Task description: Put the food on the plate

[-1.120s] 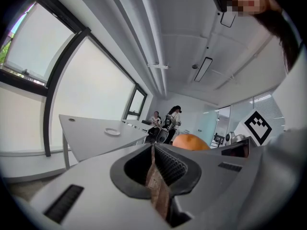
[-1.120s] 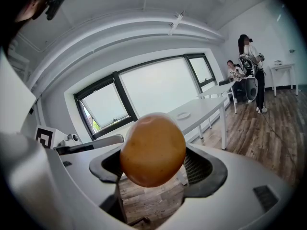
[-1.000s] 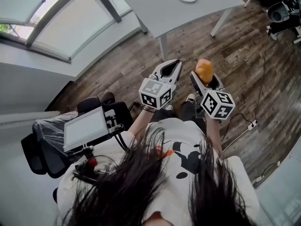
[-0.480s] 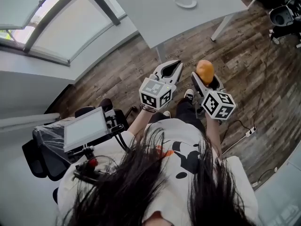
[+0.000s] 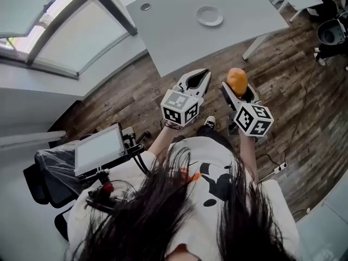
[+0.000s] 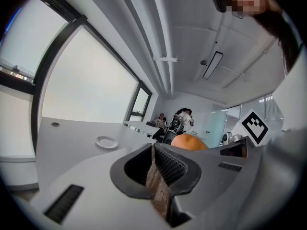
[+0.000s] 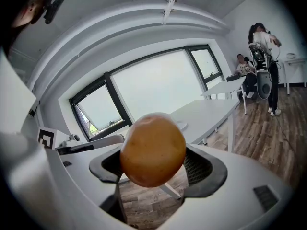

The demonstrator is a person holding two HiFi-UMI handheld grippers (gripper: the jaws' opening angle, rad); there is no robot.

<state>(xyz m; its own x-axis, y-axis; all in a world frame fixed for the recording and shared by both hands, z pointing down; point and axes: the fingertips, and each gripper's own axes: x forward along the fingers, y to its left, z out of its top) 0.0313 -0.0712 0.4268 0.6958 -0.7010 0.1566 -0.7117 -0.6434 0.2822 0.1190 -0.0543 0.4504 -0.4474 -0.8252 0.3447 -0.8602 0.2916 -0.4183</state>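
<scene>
A small white plate (image 5: pixel 209 16) lies on the white table (image 5: pixel 179 31) ahead of me; it also shows in the left gripper view as the plate (image 6: pixel 106 142). My right gripper (image 5: pixel 236 89) is shut on an orange-brown potato-like food (image 5: pixel 236 81), held in the air over the wooden floor short of the table. In the right gripper view the food (image 7: pixel 152 149) fills the gap between the jaws. My left gripper (image 5: pixel 197 80) hovers beside it, jaws closed together with nothing in them; its view shows the gripper (image 6: pixel 156 169) pressed shut.
Dark wood floor (image 5: pixel 304 102) lies under both grippers. A large window (image 5: pixel 60 31) runs along the left. A cart with a tablet (image 5: pixel 99 148) stands at my left. People and chairs (image 7: pixel 259 75) are at the far end of the room.
The table and plate have come closer in the head view as I walk toward them. Both grippers keep the same pose and the food stays clamped.
</scene>
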